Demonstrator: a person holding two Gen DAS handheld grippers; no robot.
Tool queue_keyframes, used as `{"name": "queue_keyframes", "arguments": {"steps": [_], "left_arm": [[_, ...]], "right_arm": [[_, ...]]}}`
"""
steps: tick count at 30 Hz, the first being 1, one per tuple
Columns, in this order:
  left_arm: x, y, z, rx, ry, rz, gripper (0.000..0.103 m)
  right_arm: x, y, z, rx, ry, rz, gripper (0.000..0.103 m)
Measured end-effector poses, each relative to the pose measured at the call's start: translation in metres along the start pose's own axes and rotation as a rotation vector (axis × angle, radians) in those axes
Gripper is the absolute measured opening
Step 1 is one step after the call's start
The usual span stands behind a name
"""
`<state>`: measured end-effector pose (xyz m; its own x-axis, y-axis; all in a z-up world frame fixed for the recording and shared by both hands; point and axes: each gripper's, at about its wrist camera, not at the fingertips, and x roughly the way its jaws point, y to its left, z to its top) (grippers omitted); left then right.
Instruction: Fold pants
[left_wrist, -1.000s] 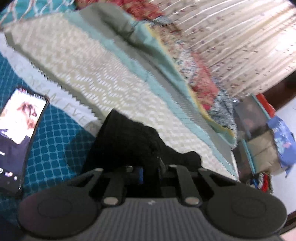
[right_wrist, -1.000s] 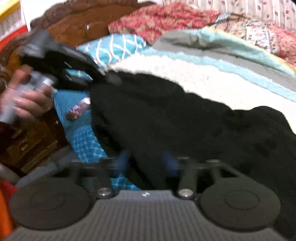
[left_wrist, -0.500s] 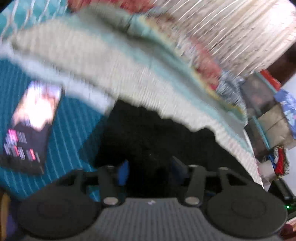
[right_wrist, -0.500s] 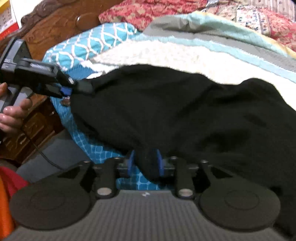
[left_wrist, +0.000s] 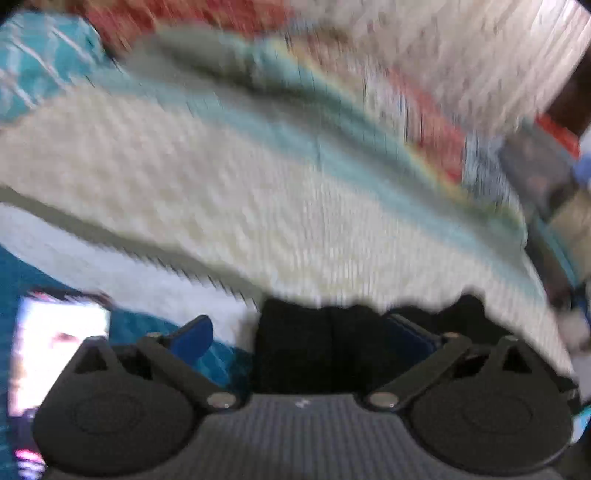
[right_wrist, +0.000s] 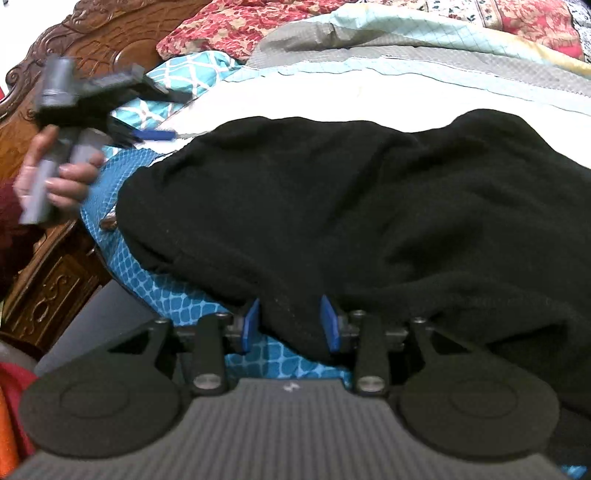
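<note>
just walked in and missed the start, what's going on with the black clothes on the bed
A person is folding black fabric pants on a bed with a teal patterned sheet, using two handheld grippers. The left gripper is wide open, clear of the cloth and raised beside it. The right gripper sits at the near hem with cloth between its parted blue pads, not clamping. The pants lie in a rumpled heap; a lit phone rests alongside.
</note>
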<state>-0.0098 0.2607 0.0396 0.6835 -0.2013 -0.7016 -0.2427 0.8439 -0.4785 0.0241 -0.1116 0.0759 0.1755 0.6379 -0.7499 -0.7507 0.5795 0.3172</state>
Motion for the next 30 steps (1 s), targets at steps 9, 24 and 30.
{"name": "queue_keyframes", "arguments": {"steps": [9, 24, 30], "left_arm": [[-0.036, -0.042, -0.016, 0.062, -0.242, 0.202, 0.036], [-0.075, -0.037, -0.019, -0.048, -0.219, 0.322, 0.087], [-0.074, -0.083, -0.008, 0.013, -0.224, 0.194, 0.076]], "right_arm": [[-0.009, 0.008, 0.006, -0.029, -0.051, -0.036, 0.039], [-0.046, -0.012, 0.009, 0.043, -0.162, 0.000, 0.050], [-0.051, -0.045, 0.016, 0.231, -0.267, 0.012, 0.025]]}}
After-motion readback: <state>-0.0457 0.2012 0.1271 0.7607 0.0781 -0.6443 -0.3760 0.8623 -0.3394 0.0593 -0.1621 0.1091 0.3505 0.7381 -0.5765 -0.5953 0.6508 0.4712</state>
